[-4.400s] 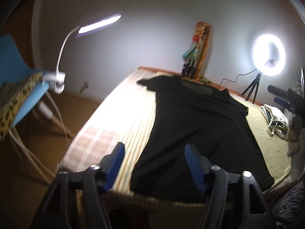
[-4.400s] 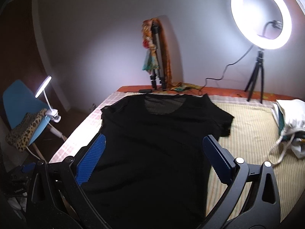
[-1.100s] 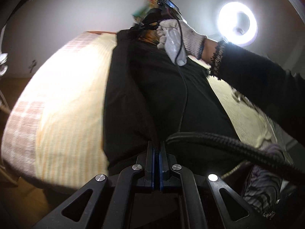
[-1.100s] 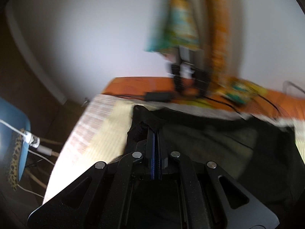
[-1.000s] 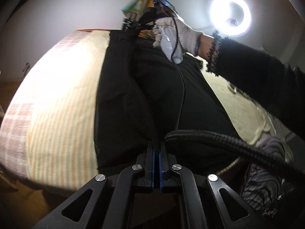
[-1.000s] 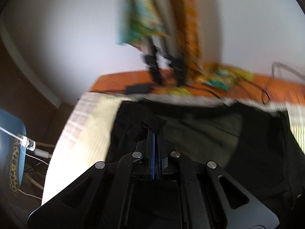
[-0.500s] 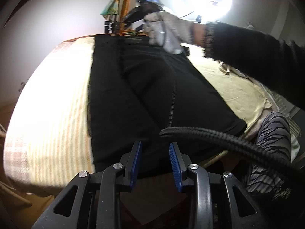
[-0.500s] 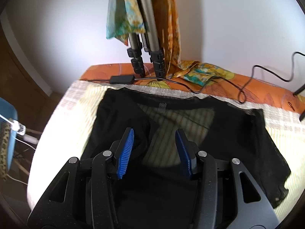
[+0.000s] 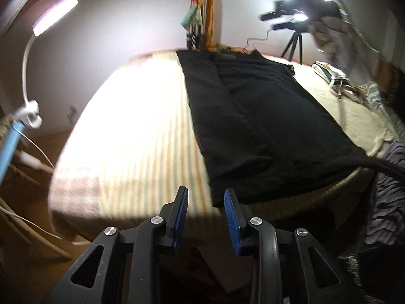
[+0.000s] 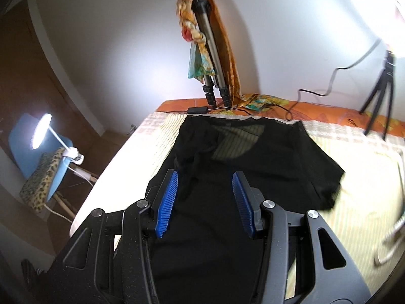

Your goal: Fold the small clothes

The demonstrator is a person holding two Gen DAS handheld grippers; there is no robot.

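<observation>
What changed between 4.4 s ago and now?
The black shirt had its left side folded inward along its length. Both grippers clamped on it about a second ago; now the left gripper and right gripper are open and backed off. The shirt's right sleeve stays unfolded on the bed.

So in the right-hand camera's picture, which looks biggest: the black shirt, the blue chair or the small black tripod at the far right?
As they appear in the right wrist view:
1. Black shirt, by far the largest.
2. Blue chair.
3. Small black tripod, thinnest.
The chair and tripod stand at different distances, so their true sizes stay unsure.
</observation>
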